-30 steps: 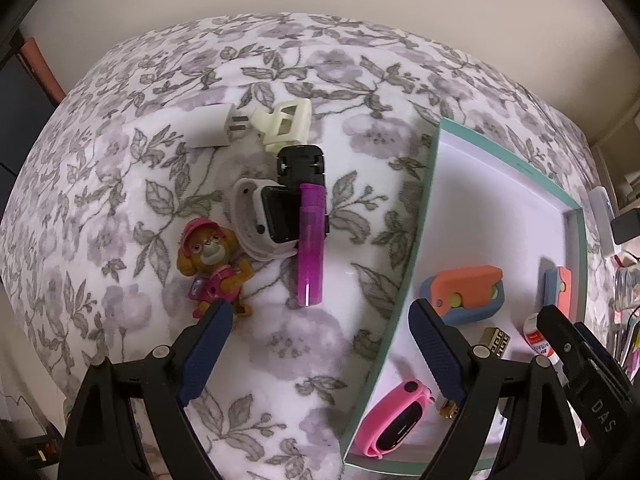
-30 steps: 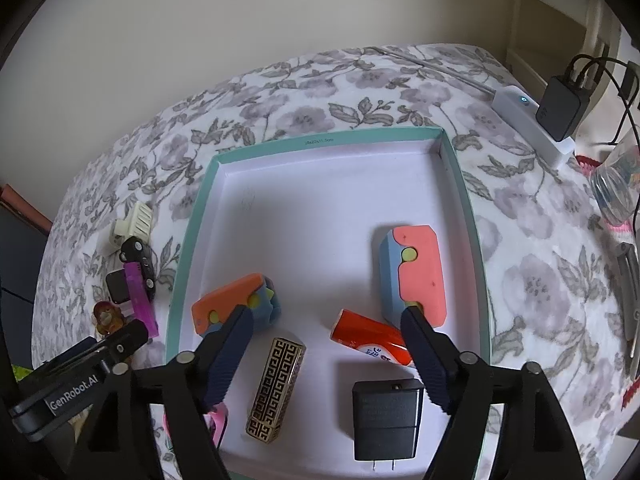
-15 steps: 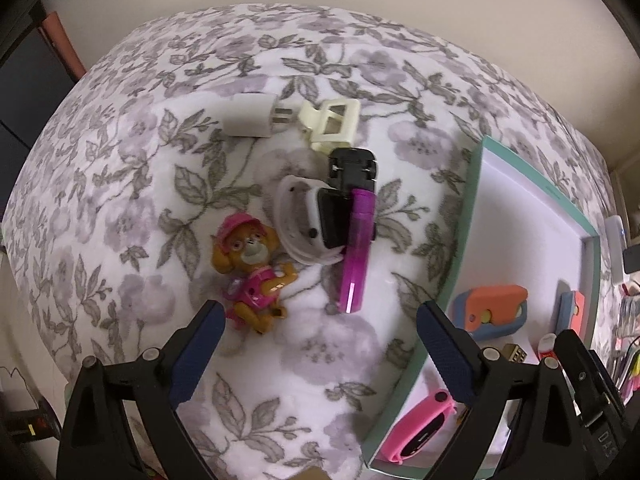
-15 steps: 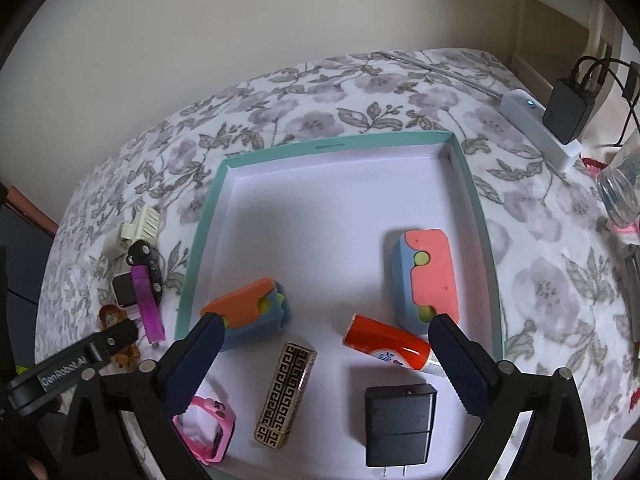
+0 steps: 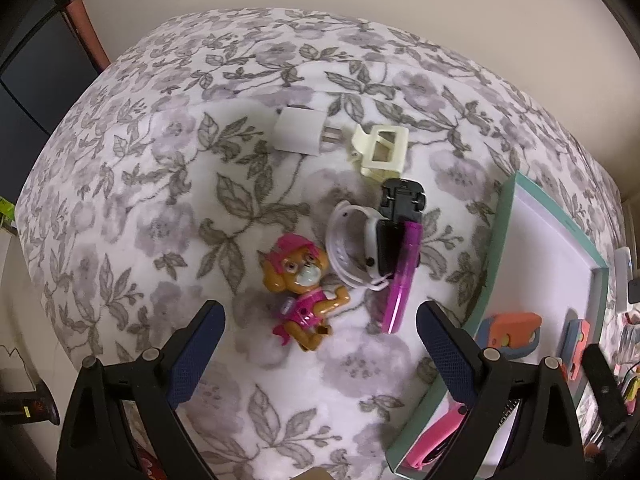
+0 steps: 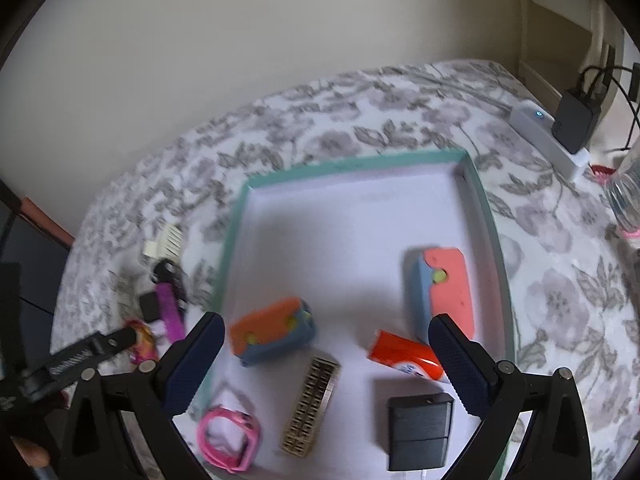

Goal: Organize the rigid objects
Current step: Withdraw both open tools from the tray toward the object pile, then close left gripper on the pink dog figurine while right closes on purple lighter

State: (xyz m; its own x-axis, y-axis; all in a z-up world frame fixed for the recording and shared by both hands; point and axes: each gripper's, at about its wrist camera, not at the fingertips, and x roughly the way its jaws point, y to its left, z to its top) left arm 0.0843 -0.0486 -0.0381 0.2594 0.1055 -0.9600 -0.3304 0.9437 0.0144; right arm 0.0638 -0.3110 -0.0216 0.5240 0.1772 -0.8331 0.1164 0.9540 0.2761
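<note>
**Left tool lining up on the puppy figure while the tray waits half filled**

The left tool [image 5: 318, 344] is hanging wide open and empty above the flowered bed cover [image 5: 160, 200], its two blue pads straddling the puppy figure [image 5: 302, 288] from above without touching it. That looks deliberate: the toy is lying nearest of the loose things, so it is probably the next pick. Just beyond it, a white watch [image 5: 356, 252], a purple lighter [image 5: 402, 276] and a black toy car [image 5: 402, 200] are lying bunched together and touching, with a cream hair clip [image 5: 382, 152] and a white plug [image 5: 298, 136] farther off.

The right tool [image 6: 324, 364] is also gaping with nothing in it, hovering over the teal-rimmed tray [image 6: 232, 240]. Inside are sitting two orange-and-blue blocks [image 6: 272, 330], an orange tube [image 6: 404, 356], a gold patterned case [image 6: 312, 404], a black charger [image 6: 418, 428] and a pink watch [image 6: 228, 440], spread apart, leaving the far half bare for what remains.
</note>
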